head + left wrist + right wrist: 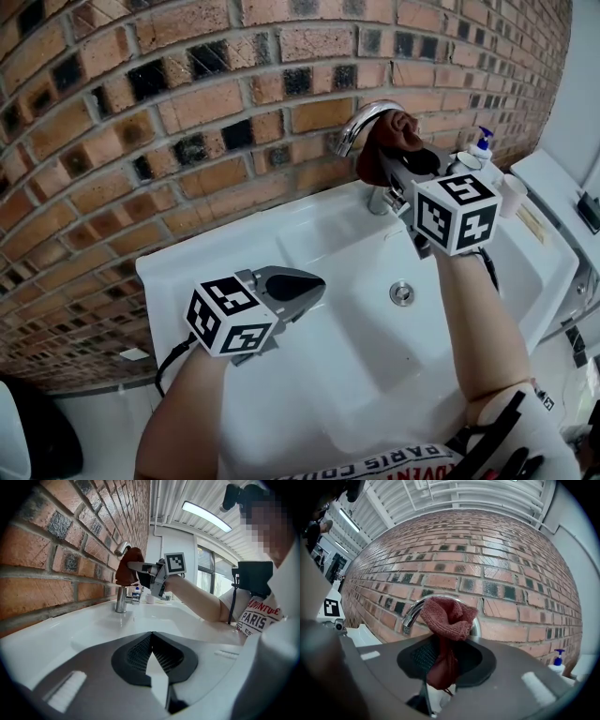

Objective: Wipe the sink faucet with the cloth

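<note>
Our right gripper (440, 660) pinches a rust-red knitted cloth (446, 617). We see its bunched, folded top bulging above the jaws and lying against the arch of the chrome faucet (359, 124), with a darker tail hanging down between the jaws. Our left gripper (153, 656) hangs over the white sink (356, 356), its jaws pressed together on nothing.

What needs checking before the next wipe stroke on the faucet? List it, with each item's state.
1. Reddish-brown knitted cloth clamped in the right gripper: ok.
2. Cloth against the curved chrome faucet's arch: ok.
3. Left gripper shut, empty, away from the faucet over the white ceramic sink: ok.
4. Blue-pump soap bottle apart from the cloth: ok.
5. Faucet already clean: cannot tell.
</note>
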The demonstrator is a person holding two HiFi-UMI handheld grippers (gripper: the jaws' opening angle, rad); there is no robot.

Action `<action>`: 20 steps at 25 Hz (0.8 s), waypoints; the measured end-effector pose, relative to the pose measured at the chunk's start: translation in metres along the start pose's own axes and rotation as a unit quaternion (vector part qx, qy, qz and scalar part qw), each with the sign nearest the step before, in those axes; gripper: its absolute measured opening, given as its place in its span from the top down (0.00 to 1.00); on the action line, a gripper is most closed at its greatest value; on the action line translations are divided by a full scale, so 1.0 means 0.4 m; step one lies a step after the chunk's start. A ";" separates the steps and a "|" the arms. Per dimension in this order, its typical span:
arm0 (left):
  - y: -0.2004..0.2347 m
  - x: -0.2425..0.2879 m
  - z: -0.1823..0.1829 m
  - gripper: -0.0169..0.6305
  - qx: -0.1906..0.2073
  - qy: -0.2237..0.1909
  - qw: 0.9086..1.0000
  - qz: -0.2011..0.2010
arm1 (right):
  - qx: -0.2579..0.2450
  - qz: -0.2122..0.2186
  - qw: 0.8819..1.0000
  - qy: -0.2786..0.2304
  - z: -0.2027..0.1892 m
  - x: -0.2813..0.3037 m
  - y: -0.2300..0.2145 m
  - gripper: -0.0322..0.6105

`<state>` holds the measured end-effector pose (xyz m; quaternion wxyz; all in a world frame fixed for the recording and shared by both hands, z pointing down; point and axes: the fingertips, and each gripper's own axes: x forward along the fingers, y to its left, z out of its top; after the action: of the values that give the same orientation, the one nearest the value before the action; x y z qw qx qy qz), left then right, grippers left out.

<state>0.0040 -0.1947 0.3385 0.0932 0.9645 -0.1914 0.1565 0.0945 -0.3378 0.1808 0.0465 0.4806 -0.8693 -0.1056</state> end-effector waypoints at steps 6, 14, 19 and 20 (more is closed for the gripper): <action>0.001 0.000 -0.001 0.97 0.000 0.000 1.000 -0.001 | -0.020 0.027 0.999 -0.002 0.010 0.018 0.063 0.81; 0.000 0.000 0.000 0.97 0.000 0.000 1.000 0.000 | -0.060 0.062 0.996 0.004 0.006 0.024 0.130 0.81; 0.001 0.000 0.001 0.97 0.000 -0.001 1.000 0.000 | -0.076 0.063 0.995 0.010 -0.004 0.026 0.136 0.81; 0.001 0.000 0.001 0.97 0.000 -0.001 1.000 0.000 | -0.076 0.062 0.995 0.010 -0.004 0.026 0.135 0.81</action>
<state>0.0039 -0.1951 0.3382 0.0929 0.9645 -0.1916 0.1560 0.0447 -0.3190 0.1947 0.0982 0.4217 -0.8866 -0.1630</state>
